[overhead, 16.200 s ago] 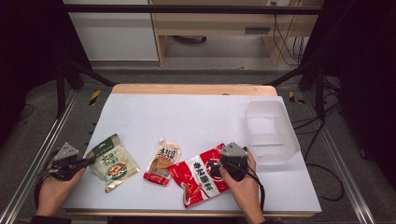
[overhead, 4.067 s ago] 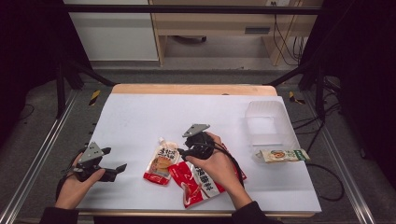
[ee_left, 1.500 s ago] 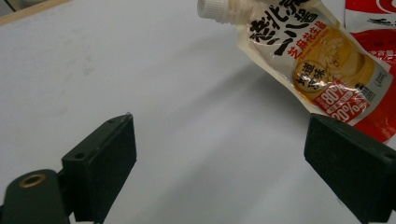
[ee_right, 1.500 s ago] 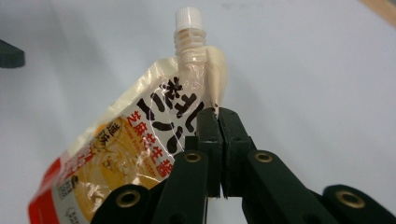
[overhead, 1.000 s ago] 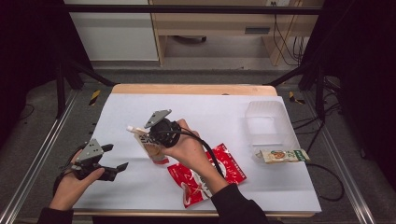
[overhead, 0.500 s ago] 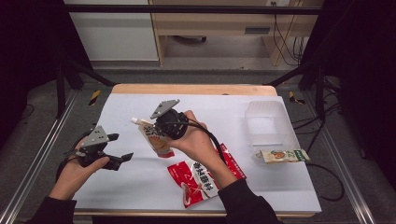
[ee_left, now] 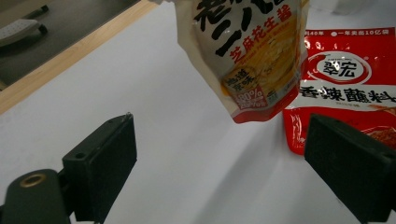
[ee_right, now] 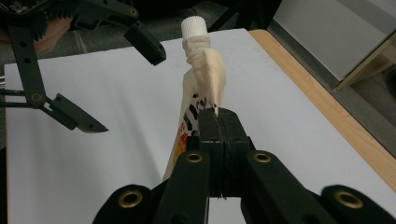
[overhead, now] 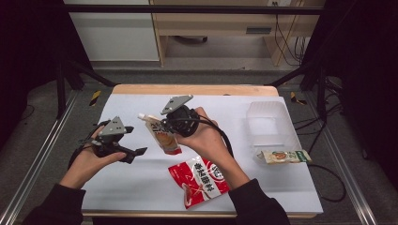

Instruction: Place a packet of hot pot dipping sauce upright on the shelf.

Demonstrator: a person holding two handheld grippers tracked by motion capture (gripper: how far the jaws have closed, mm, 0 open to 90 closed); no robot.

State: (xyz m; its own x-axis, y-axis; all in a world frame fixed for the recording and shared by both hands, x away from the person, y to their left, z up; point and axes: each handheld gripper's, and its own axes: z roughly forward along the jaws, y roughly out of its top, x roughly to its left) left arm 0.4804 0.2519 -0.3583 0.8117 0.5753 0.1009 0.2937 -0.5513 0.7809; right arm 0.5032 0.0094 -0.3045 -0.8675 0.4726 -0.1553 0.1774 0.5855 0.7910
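From the high view we see the right gripper (overhead: 162, 124) holding a spouted sauce pouch (overhead: 162, 137) lifted above the table (overhead: 70, 187). In the left gripper view, the left gripper's (ee_left: 224, 163) jaws stand wide apart below it. In the right gripper view, we judge the thin edge grip could slip.

"翠宏" and "香辣蘸料" on red packet (ee_left: 345, 84); "芝麻花生酱", "100%" on spouted pouch (ee_left: 252, 56).

— The cream spouted sauce pouch (overhead: 162, 136)? 
— Lifted off the worktop (overhead: 141, 178), hanging tilted, white cap (ee_right: 194, 25) toward ten o'clock, pinched in the right gripper (ee_right: 218, 122). 
— And the red packet (overhead: 201, 180)? 
— Flat, toward five o'clock of it.
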